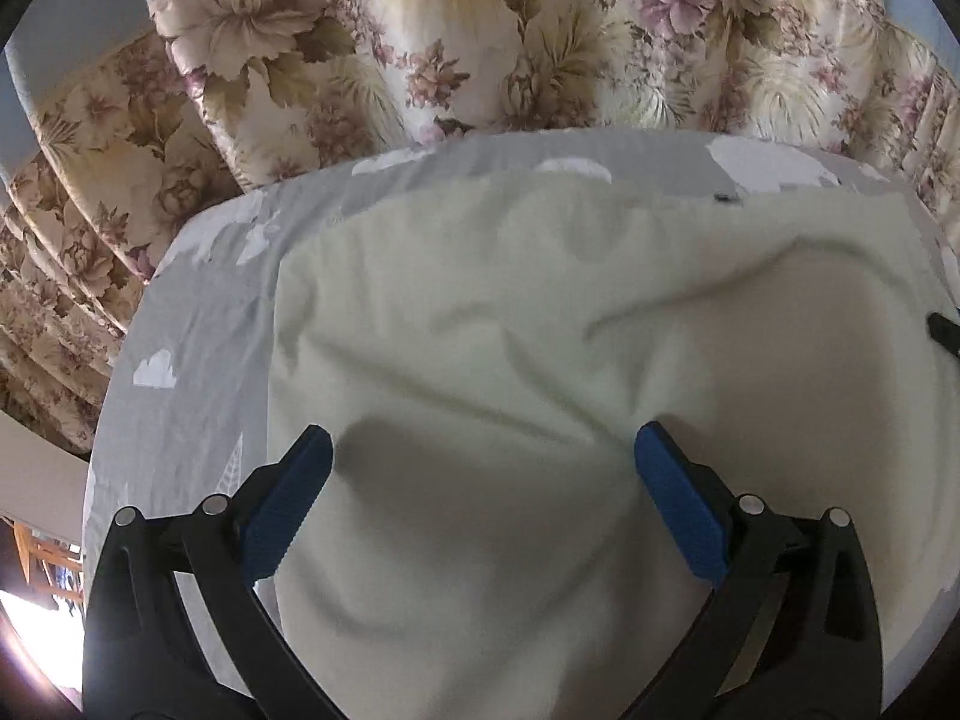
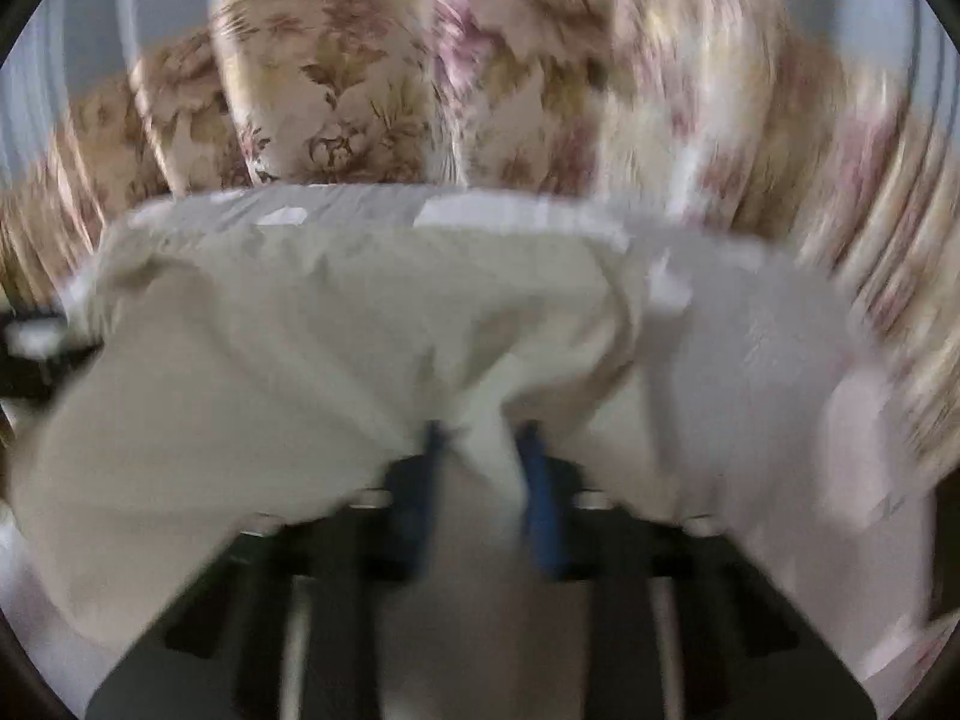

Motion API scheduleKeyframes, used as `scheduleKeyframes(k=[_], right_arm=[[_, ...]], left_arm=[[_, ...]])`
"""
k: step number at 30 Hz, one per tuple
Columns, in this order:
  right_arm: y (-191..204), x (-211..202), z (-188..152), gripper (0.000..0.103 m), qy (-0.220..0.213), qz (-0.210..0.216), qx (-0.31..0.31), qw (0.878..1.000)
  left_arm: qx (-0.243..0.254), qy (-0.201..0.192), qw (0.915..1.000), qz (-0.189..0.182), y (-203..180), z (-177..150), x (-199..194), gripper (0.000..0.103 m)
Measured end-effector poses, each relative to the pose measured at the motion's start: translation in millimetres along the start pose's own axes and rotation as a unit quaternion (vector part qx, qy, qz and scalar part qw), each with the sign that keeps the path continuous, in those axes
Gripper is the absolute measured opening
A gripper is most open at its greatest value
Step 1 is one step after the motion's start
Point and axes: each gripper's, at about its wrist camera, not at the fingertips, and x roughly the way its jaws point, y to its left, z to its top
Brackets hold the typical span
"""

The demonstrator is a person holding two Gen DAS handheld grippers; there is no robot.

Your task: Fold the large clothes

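Pinching cream garment, right hand-held gripper, left hand-held gripper spread above it, grey sheet, floral curtain behind

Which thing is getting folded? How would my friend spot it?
Find the flowery curtains, then the grey sheet with white clouds below them. The cream garment lies on that sheet: plain, pale and rumpled, with no pattern at all.
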Motion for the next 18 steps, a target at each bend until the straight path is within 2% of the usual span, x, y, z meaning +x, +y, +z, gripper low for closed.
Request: scheduleKeyframes(k=[1, 3, 6, 9, 12, 14, 15, 16, 18], right_arm=[[2, 2, 1, 0.0, 0.002, -0.025, -0.021, 0.999], [-8, 17, -1, 0.0, 0.025, -0.011, -0.006, 1.0], [-16, 31, -3, 0.0, 0.036, -0.034, -0.005, 0.999], [-33, 31, -1, 0.002, 0.045, 0.0, 0.045, 0.998], [-54, -4, 0, 0.006, 0.016, 0.05, 0.122, 0.991], [-53, -32, -1, 0.009, -0.01, 0.084, 0.145, 0.986], [-48, -46, -2, 0.019, -0.024, 0.1, 0.151, 0.983], [-43, -56, -2, 0.037, -0.034, 0.112, 0.156, 0.981], [-22, -76, -7, 0.05, -0.058, 0.149, 0.168, 0.973]], left_arm=[[0.002, -0.001, 1.0, 0.003, -4, 3, 0, 0.1], [0.015, -0.002, 0.9997, 0.021, -12, 10, 8, 0.1], [0.019, 0.005, 0.999, 0.04, -18, 17, 29, 0.1], [0.017, 0.021, 0.9992, 0.029, -15, 23, 41, 0.1], [0.01, 0.012, 0.9983, 0.057, -3, 20, 15, 0.1], [0.006, -0.011, 0.9993, 0.036, 5, 9, -16, 0.1], [0.005, -0.015, 0.9994, 0.03, 5, 5, -25, 0.1], [-0.002, -0.02, 0.9995, 0.026, 5, -3, -36, 0.1], [-0.017, -0.023, 0.9996, 0.002, -1, -20, -50, 0.1]])
